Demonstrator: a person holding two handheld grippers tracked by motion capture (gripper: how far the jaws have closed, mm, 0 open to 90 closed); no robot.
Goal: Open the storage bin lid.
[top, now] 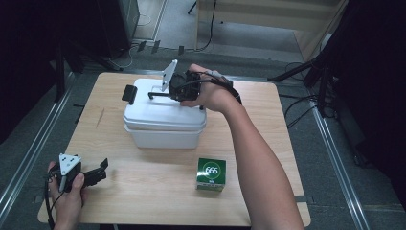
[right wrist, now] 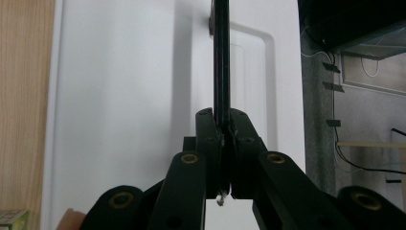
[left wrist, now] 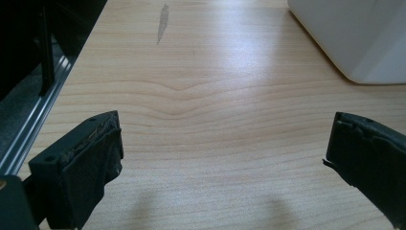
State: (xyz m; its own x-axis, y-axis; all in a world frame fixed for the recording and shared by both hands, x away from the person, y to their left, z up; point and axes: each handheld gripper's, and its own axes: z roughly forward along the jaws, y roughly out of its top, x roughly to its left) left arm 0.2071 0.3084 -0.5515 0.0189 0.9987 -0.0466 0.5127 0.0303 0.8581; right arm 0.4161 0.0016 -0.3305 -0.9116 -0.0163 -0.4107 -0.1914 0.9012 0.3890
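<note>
Right gripper (right wrist: 224, 125) pinches the thin black handle (right wrist: 221, 57) on one smooth white box (top: 163, 115); left gripper (left wrist: 225, 158) gapes empty over woodgrain tabletop (left wrist: 201, 120).

Overhead cam; two close tong-cams

The right arm (top: 253, 143) stretches forward from the lower edge, wrist bent inward, its hand (top: 213, 93) wrapped around the right tongs (top: 160, 95), which point left and lie level. Their jaws are pressed together on a thin black handle (right wrist: 221, 57). The left hand (top: 67, 196) rests low at the near left corner, holding the left tongs (top: 103, 170) with jaws spread wide apart.
</note>
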